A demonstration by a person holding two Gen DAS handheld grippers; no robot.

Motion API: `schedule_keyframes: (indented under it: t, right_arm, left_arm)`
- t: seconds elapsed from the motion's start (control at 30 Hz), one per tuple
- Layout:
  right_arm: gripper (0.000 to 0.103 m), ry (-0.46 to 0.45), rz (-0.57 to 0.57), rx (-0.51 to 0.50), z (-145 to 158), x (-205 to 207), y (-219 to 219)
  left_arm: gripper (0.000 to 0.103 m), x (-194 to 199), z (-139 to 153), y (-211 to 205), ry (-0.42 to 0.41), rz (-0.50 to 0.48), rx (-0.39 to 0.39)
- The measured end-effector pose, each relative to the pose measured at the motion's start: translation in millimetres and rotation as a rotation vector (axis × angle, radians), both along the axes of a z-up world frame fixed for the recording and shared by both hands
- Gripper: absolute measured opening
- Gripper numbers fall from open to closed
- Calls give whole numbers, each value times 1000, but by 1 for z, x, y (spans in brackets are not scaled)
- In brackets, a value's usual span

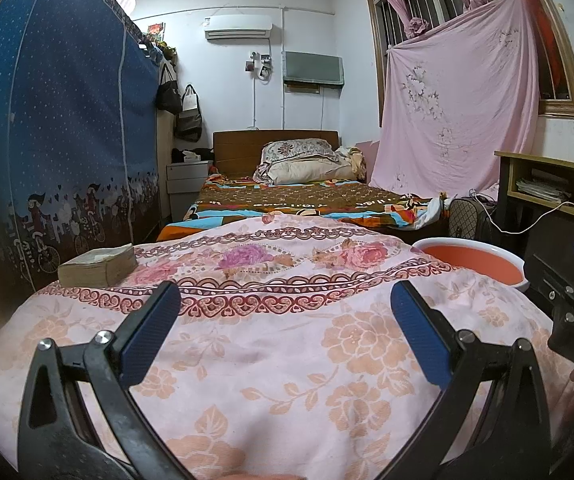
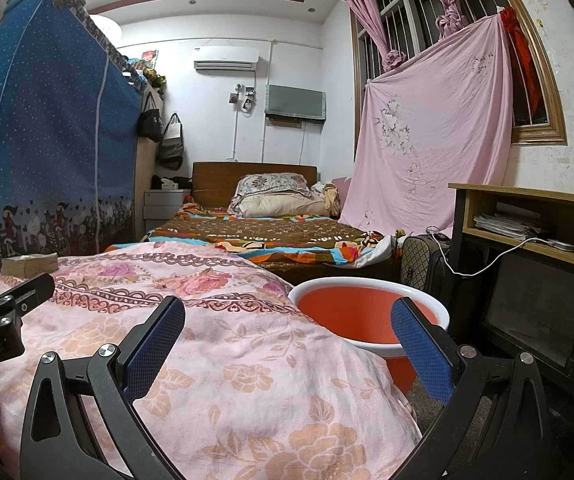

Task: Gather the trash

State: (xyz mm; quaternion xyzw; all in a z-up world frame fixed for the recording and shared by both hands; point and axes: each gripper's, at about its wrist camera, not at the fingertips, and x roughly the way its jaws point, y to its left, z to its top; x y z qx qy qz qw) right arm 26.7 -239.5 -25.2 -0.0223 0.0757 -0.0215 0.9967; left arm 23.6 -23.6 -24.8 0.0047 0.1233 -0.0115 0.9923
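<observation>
A small bedroom with white walls (image 2: pixel 295 32) and a recessed ceiling trimmed in wood. A blue fabric wardrobe (image 1: pixel 63 120) printed with dots and bicycles fills the left side, handbags (image 1: pixel 183 108) hanging beside it. At the far wall stands a bed (image 2: pixel 263 240) with a wooden headboard, a patterned brown cover and pillows (image 2: pixel 275 196); a white nightstand (image 1: pixel 185 184) sits to its left. An air conditioner (image 2: pixel 226 59) is mounted high above. On the right, a barred window (image 2: pixel 419 4) in a wooden frame carries knotted pink curtains and a draped pink sheet (image 1: pixel 451 108). A wooden desk (image 2: pixel 527 216) stands below it, papers on its shelf
</observation>
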Motion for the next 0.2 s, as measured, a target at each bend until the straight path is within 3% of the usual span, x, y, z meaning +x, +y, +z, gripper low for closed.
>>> schedule_keyframes:
  t: [0.2]
  right_arm:
    - [103, 0, 0, 0, 0, 0, 0]
  left_arm:
    - [103, 0, 0, 0, 1, 1, -1]
